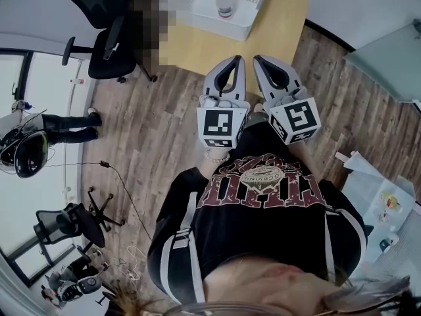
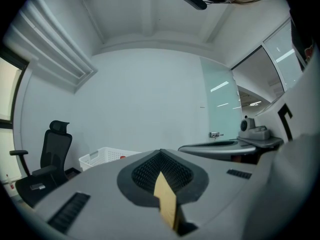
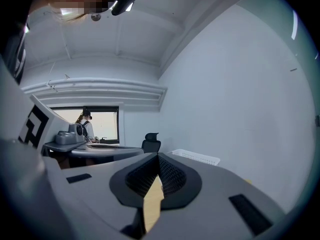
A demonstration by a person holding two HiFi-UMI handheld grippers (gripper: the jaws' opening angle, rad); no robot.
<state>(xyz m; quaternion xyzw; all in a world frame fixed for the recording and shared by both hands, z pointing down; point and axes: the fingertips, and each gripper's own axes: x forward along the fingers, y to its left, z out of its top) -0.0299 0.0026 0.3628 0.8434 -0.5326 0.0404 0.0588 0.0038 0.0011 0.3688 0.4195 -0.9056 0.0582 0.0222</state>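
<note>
wooden table [image 1: 279, 28] ahead; both hand-held grippers [image 1: 236, 58] [image 1: 257, 58] closed, empty.

I look down on 1 pale wooden worktop [image 1: 279, 28] standing on the plank floor [image 1: 164, 130]. 1 white slatted basket [image 1: 217, 24] sits against its far edge, and 1 black office chair [image 1: 108, 61] stands off its left edge.

A white perforated basket [image 1: 220, 24] stands open side up on the far part of the yellow tabletop [image 1: 279, 28]. A small clear bottle [image 1: 223, 4] with a red cap stands upright inside it, near the basket's middle.
</note>
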